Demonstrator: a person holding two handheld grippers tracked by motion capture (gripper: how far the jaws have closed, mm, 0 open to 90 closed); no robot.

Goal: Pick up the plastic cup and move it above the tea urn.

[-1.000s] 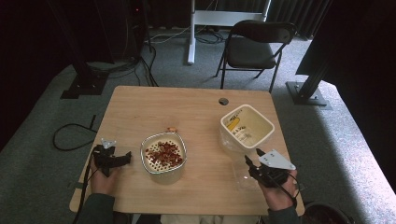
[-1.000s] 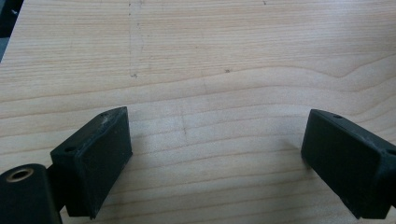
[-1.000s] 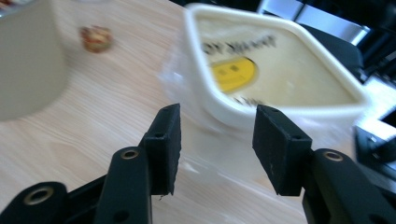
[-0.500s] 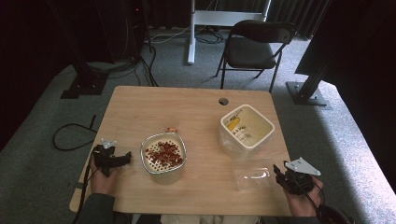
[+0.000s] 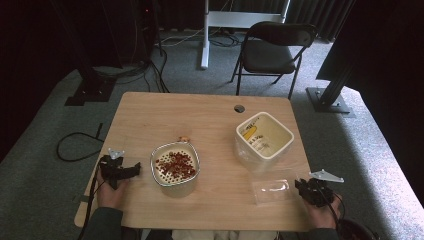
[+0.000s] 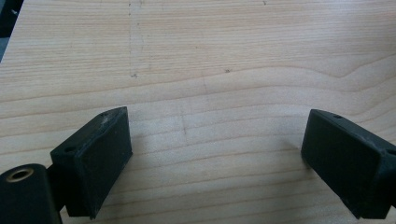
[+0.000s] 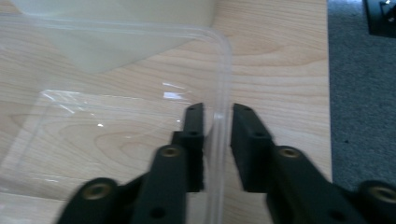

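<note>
- right tool (image 7: 217,140) has its jaws almost together around the rim of the clear lid (image 7: 116,116), which lies flat on the surface (image 5: 210,120) near the right front corner, just in front of the white container (image 5: 264,139)
- left tool (image 6: 217,158) spread wide over bare wood, beside the strainer tub (image 5: 175,167)
- thin slick rim could slip out or flex, imo
- can't read any label

On the surface (image 5: 210,115), the strainer bowl (image 5: 175,167) sits left of centre with the tub (image 5: 263,140) off to its right and farther back. Just in front of the tub lies the clear lid (image 5: 274,186). Left tongs (image 5: 120,171) flank the bowl's left; right tongs (image 5: 305,187) sit at the lid's right edge.
</note>
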